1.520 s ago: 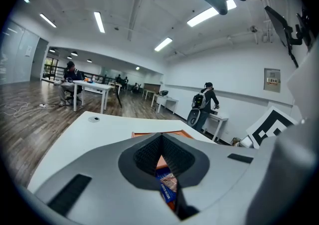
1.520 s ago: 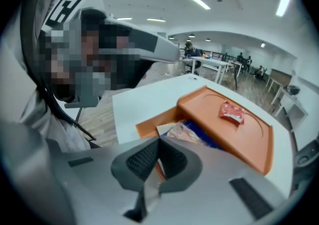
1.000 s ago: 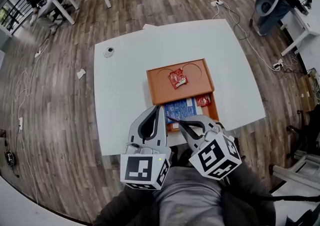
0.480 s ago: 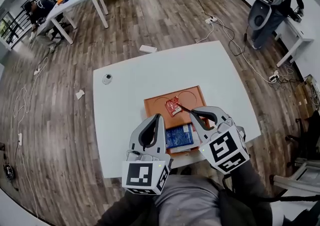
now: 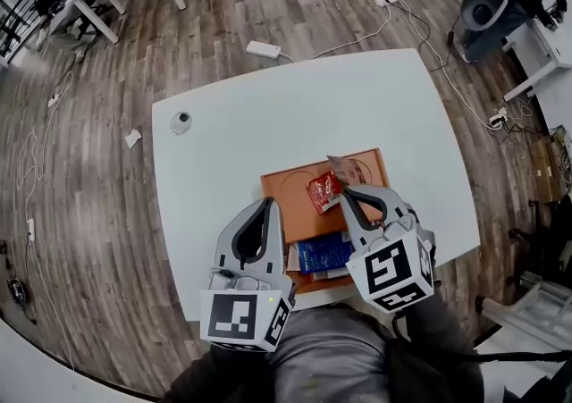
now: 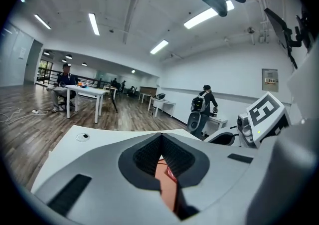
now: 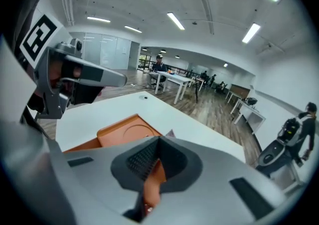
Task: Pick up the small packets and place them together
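The right hand-held gripper [image 5: 343, 190] is clamped shut on a small packet [image 5: 339, 163] over the orange tray [image 5: 295, 182] on the table [image 5: 223, 142]. It sits just beside a red packet [image 5: 322, 194]. The left hand-held gripper [image 5: 267, 204] is closed and empty, near a blue pack [image 5: 322, 252].

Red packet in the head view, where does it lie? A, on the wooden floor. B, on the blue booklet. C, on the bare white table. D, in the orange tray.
D: the red packet lies inside the tray, on its orange bottom in the far part.
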`<action>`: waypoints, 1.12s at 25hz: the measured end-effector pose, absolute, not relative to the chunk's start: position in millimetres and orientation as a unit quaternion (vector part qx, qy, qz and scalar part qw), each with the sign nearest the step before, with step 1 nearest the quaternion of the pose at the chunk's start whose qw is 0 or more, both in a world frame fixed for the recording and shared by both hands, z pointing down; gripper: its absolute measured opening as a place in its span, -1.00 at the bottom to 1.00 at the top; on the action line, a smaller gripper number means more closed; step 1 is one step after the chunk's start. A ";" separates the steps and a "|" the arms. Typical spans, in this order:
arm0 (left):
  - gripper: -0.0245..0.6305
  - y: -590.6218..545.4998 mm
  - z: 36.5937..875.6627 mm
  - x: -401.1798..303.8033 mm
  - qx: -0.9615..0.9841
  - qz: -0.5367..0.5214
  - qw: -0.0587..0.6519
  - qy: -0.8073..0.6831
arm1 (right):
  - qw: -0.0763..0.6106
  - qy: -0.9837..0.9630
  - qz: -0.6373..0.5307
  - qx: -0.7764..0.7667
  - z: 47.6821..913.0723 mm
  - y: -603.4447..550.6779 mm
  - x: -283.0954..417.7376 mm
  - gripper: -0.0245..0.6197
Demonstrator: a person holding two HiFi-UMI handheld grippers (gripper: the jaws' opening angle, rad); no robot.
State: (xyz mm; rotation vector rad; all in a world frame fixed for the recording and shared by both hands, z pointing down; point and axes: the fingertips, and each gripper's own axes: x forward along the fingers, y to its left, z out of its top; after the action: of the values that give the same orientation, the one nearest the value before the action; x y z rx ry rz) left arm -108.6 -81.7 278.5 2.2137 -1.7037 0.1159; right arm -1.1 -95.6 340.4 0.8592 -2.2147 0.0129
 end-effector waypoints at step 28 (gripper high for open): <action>-0.93 -11.8 270.1 -104.9 0.766 0.034 0.165 -0.620 | 0.347 -0.882 0.023 0.318 350.3 -31.6 -8.6 -0.40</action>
State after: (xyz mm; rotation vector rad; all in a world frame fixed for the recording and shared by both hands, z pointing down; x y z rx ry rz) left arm -104.9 -11.8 270.1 2.1839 -1.7671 0.0976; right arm -8.6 -31.6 350.3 0.8256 -2.2875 0.0588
